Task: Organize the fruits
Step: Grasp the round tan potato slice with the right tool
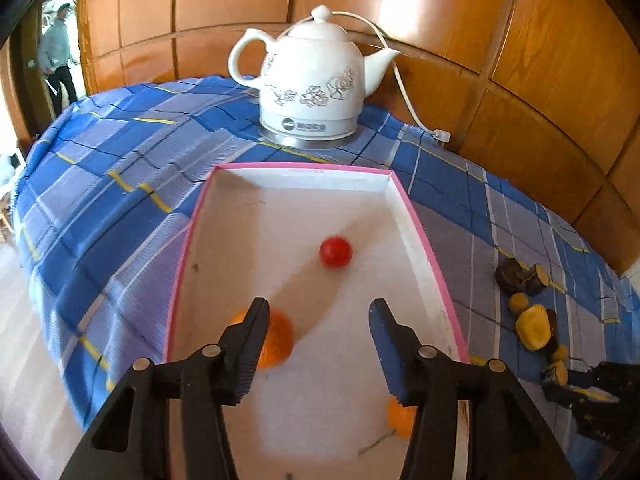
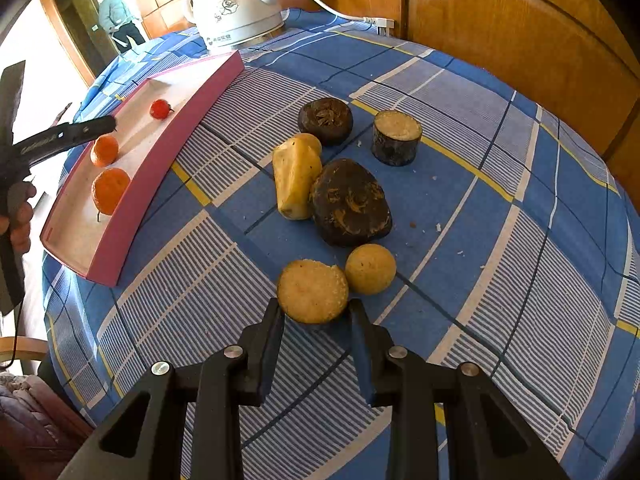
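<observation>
Left wrist view: left gripper (image 1: 318,312) hangs over the pink-rimmed tray (image 1: 424,240), jaws spread wide, nothing between them. Tray holds a small red fruit (image 1: 336,252) near the middle and two oranges at the near end: one (image 1: 276,340) partly behind the left finger, one (image 1: 400,420) low, mostly hidden by the right finger. Much of the tray floor between the fruits is bare. The white kettle (image 1: 312,84) stands just beyond the far rim; its cord runs off to the right.

Right wrist view: right gripper (image 2: 316,312) is at the nearest piece of the loose pile, a round piece with a pale cut face (image 2: 312,290). Fingers flank it; whether they grip or only bracket it I cannot tell. A yellow ball (image 2: 370,269) sits touching or just beside it, and the large dark piece (image 2: 350,202) close behind.

Judgement: the step in hand is picking from the pile for transfer to the tray. Next move calls for a firm close, then a lift clear of the ball, then travel left over the tray's raised wall. Cloth (image 2: 500,160) to the right is open.
</observation>
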Motion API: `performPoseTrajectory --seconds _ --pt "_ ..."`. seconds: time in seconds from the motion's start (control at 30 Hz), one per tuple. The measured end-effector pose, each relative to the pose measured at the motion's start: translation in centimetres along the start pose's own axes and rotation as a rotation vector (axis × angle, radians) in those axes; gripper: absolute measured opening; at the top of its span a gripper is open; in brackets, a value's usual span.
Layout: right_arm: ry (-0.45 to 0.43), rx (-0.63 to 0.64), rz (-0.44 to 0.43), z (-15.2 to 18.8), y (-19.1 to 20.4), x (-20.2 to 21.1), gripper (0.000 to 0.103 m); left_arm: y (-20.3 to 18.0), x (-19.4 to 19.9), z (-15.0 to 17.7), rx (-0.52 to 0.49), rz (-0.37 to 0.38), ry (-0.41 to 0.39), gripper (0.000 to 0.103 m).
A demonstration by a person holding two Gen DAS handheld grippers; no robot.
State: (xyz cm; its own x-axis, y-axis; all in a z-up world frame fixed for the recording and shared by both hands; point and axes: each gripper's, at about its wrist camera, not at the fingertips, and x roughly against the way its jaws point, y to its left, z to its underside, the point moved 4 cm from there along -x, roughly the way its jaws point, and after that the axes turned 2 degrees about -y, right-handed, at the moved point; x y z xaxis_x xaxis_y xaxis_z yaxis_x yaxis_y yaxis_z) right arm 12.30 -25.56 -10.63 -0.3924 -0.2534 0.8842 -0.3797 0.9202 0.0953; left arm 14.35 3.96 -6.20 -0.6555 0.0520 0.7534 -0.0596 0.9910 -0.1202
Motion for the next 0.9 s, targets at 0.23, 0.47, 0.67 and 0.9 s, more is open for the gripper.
performPoseTrajectory --seconds 0.23,0.47,0.67,0.9 --pt "0.006 -0.014 0.022 0.6 0.1 0.2 0.031 -0.2 3.1 2.7 -0.036 0.009 -0.029 0.059" --pt "0.011 -0.028 0.043 1.3 0.7 1.1 0.031 1.6 5.2 4.4 -0.053 -0.009 -0.052 0.059" --pt "-0.053 -0.065 0.017 1.1 1.8 3.3 0.031 3.5 5.9 4.9 -0.015 -0.023 -0.064 0.059" --pt "-0.120 -0.006 -0.053 -1.6 6.0 4.8 0.031 4.4 6.3 5.3 0.001 -0.030 -0.073 0.059"
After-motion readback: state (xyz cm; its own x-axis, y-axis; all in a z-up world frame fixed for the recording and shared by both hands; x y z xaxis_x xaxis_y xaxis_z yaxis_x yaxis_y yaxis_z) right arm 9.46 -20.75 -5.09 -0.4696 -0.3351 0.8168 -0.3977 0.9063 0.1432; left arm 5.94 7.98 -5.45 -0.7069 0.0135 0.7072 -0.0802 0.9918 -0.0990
